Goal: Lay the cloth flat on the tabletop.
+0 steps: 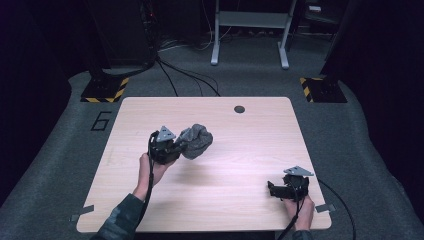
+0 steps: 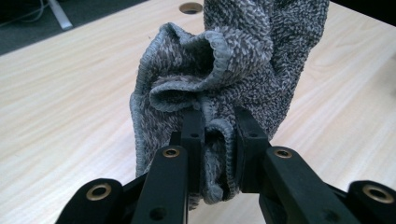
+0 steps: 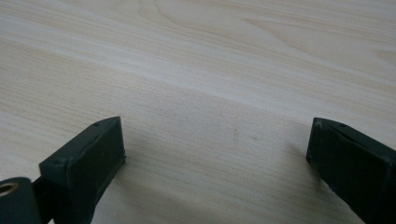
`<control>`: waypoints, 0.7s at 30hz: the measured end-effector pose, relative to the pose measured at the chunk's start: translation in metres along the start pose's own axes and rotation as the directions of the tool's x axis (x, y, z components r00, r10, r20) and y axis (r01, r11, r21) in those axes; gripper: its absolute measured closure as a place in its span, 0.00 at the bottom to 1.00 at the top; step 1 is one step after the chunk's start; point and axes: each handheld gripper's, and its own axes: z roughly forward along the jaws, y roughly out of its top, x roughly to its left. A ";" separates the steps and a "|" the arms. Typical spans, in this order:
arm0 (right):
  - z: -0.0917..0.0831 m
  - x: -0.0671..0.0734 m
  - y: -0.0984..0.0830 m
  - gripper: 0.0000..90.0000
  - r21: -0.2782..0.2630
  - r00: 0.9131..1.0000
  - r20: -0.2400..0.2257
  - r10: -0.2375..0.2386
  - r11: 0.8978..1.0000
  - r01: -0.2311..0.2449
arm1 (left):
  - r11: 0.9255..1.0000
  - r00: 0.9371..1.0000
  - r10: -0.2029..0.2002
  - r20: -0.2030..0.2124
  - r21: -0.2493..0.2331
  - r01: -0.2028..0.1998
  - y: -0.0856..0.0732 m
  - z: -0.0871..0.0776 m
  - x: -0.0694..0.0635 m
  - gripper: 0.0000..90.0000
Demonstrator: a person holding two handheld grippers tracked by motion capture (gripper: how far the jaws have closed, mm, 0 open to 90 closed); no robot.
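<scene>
Grey fuzzy cloth (image 2: 243, 70) is pinched in the left claw (image 2: 219, 135) above the wooden worktop (image 1: 240, 150). Right claw (image 3: 215, 154) sits wide, holding nothing.

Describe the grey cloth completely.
The grey knitted terry cloth is speckled light and dark, with a stitched hem. It is bunched into soft folds and hangs lifted above the pale wooden table, left of centre. The left gripper pinches a fold of its hemmed edge between black fingers.
</scene>
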 end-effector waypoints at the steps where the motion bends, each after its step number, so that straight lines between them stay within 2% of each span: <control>1: 0.000 0.000 0.000 0.04 0.000 1.000 0.000 0.000 1.000 0.000 | 1.000 1.000 0.000 0.000 0.000 0.000 0.000 0.000 0.000 0.85; 6: 0.000 0.000 0.000 0.04 -0.001 1.000 0.000 0.000 1.000 0.000 | 1.000 1.000 -0.006 0.027 0.014 0.005 -0.008 0.007 -0.013 0.84; 9: 0.000 0.000 0.000 0.04 0.000 1.000 0.001 0.002 1.000 -0.002 | 1.000 1.000 -0.011 0.030 0.020 0.010 -0.012 0.010 -0.017 0.83; 10: 0.000 0.000 0.000 0.04 0.000 1.000 0.001 0.002 1.000 -0.002 | 0.999 0.999 -0.012 0.042 0.035 0.010 -0.017 0.013 -0.022 0.83; 14: 0.000 0.000 0.000 0.04 0.000 1.000 0.001 0.002 1.000 -0.002 | 0.999 0.999 -0.029 0.039 0.045 0.027 -0.025 0.018 -0.029 0.81; 15: 0.000 0.000 0.000 0.04 0.000 1.000 0.001 0.002 1.000 -0.002 | 0.999 0.999 -0.028 0.025 0.042 0.027 -0.027 0.020 -0.032 0.80; 17: 0.000 0.000 0.000 0.04 0.000 1.000 0.001 0.002 1.000 -0.002 | 0.998 0.999 -0.042 0.033 0.052 0.041 -0.031 0.024 -0.036 0.79; 20: 0.000 0.000 0.000 0.04 0.000 1.000 0.001 0.002 1.000 -0.002 | 0.997 0.999 -0.039 0.032 0.073 0.037 -0.037 0.030 -0.043 0.77; 21: 0.000 0.000 0.000 0.04 0.000 1.000 0.001 0.002 1.000 -0.002 | 0.995 0.998 -0.046 0.047 0.085 0.041 -0.041 0.034 -0.046 0.77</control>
